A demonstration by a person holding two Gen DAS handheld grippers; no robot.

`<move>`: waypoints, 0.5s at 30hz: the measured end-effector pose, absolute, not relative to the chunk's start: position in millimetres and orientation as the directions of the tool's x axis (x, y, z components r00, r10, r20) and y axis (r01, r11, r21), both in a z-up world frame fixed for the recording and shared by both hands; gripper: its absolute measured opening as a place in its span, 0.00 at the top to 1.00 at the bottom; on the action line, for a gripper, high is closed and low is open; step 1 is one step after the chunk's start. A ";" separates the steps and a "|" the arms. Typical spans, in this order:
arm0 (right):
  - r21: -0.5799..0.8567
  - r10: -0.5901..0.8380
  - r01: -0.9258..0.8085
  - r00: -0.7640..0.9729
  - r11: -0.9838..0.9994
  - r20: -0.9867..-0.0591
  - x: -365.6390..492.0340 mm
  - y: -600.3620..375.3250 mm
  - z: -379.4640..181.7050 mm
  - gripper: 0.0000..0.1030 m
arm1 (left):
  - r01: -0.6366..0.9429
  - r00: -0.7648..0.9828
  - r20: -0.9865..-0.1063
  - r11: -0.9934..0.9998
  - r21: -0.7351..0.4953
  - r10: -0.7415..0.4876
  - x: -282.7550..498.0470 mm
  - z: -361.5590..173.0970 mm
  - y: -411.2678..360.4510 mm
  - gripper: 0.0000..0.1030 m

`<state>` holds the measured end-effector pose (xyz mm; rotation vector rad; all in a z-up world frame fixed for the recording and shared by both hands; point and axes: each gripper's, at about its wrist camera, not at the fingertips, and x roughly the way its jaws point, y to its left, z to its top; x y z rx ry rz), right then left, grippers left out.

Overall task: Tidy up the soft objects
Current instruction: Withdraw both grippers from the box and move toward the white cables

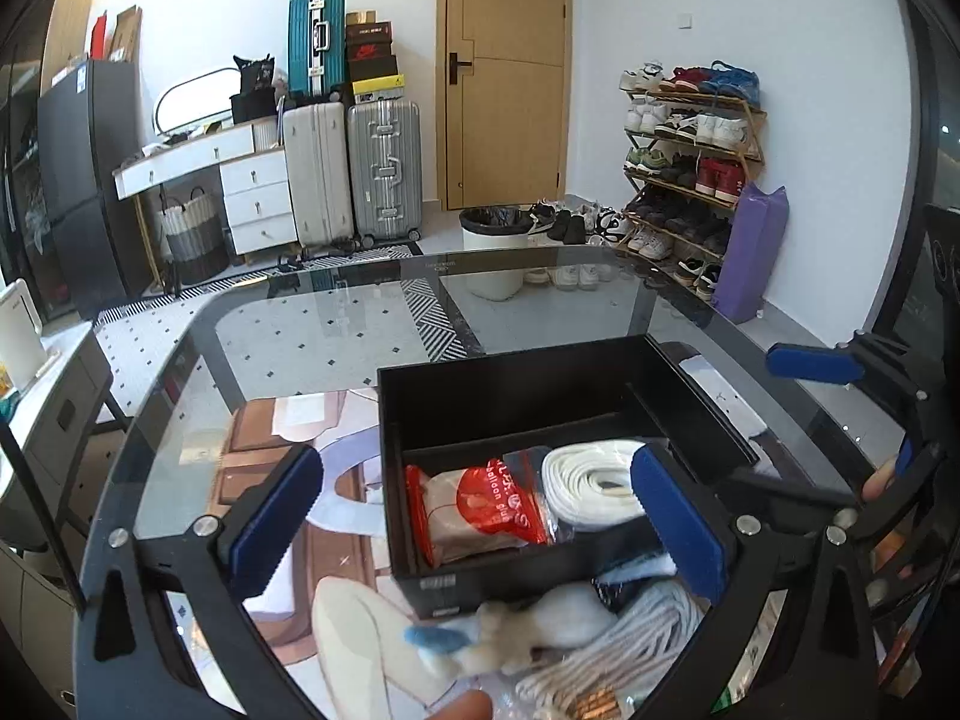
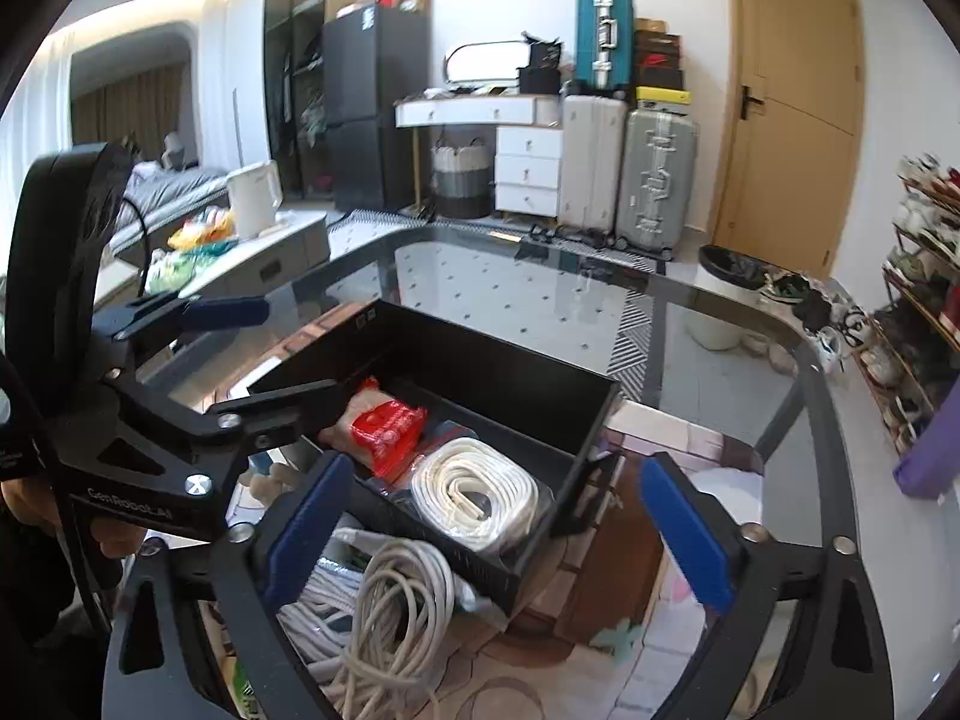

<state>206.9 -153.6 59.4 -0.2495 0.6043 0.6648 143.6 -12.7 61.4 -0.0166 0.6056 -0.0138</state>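
A black open box [image 1: 420, 414] [image 2: 480, 372] stands on the glass table. Inside lie a red-and-clear balloon packet [image 1: 480, 507] [image 2: 384, 423] and a bagged coil of white rope [image 1: 594, 483] [image 2: 480, 489]. In front of the box lie a white-and-blue plush toy [image 1: 528, 630] and loose white cable [image 1: 624, 642] [image 2: 396, 606]. My left gripper [image 1: 480, 522] is open and empty above the box's near edge. My right gripper [image 2: 498, 528] is open and empty over the box's near corner and the cable. The left gripper also shows in the right wrist view [image 2: 240, 360].
The glass table [image 1: 336, 324] [image 2: 690, 324] has a printed mat under the box. Beyond the table stand suitcases [image 1: 354, 174], a white bin [image 1: 498, 240], a shoe rack [image 1: 690, 162] and a door. A side counter with a kettle [image 2: 252, 198] is at the left.
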 end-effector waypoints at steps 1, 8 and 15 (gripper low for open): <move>-0.009 0.514 -0.642 0.621 0.766 -0.592 203.3 -157.8 60.8 0.01 | 0.005 0.823 -0.567 1.000 -0.018 -0.015 140.8 62.2 -12.0 0.00; 0.038 0.527 -0.620 0.631 0.784 -0.570 177.2 -175.7 62.2 0.01 | -0.020 0.833 -0.553 0.997 -0.074 -0.024 113.7 63.8 5.2 0.00; 0.076 0.516 -0.590 0.628 0.804 -0.582 156.8 -193.6 52.3 0.01 | -0.040 0.846 -0.533 0.997 -0.062 0.000 89.6 62.0 9.2 0.00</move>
